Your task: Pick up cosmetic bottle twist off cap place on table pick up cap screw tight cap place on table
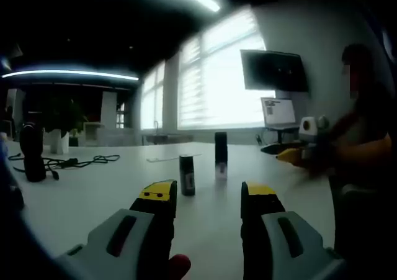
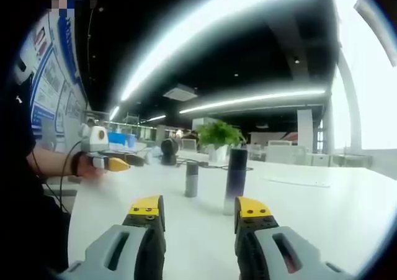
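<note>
in the left gripper view the left gripper hovers low over the white table with its yellow-tipped jaws set wide apart and nothing between them. beyond the tips stand two upright things on the table, apart from each other: a tall dark cosmetic bottle with a pale lower part, and nearer, a little to its left, a shorter dark cap. neither touches the jaws. at the right edge of this view the right gripper shows in a person's hand, over the table's far side. a black cable trails across the table at the left, near a potted plant. in the right gripper view the right gripper also stands open and empty, the bottle just past its right jaw tip and the cap beyond the gap, both upright on the table. the left gripper appears at the left, held in a hand.
</note>
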Available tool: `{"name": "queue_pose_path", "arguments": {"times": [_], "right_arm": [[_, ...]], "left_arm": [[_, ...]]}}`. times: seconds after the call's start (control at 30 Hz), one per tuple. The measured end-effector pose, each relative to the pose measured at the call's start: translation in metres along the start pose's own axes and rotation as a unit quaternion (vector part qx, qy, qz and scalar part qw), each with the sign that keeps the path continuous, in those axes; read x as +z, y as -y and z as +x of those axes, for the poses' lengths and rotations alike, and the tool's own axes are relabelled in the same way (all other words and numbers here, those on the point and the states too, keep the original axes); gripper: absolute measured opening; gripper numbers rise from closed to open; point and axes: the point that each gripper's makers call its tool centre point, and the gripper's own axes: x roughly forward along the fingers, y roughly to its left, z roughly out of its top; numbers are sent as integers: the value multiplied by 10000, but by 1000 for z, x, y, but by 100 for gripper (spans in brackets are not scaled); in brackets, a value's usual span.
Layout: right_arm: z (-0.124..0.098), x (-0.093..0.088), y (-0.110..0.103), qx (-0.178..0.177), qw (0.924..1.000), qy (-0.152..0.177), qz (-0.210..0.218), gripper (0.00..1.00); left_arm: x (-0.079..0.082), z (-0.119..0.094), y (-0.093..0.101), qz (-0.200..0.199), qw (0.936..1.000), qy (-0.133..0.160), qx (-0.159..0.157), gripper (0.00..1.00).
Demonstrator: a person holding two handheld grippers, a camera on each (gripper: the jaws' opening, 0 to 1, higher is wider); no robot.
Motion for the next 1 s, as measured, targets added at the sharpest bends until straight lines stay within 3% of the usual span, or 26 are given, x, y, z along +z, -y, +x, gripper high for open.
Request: {"name": "queue_pose_path", "arguments": {"times": [0.2, 0.43, 0.63, 0.8, 1.0], "right_arm": [[0, 0, 0, -11, 10000, -16, -75, 38], [-1, 2, 4, 0, 10000, 60, 74, 39], [-3, 5, 10, 68, 9990, 202, 388, 39], [-4, 7, 13, 79, 9979, 305, 558, 41], [-5, 13, 25, 4, 9937, 515, 993, 43]], "left_arm": [[0, 0, -1, -68, 10000, -11, -20, 31], [13, -2, -18, -974, 9945, 378, 96, 32], [9, 0, -35, -1301, 9904, 376, 288, 32], [-2, 4, -31, -880, 9952, 64, 419, 32], [-7, 8, -25, -596, 9972, -105, 437, 33]]}}
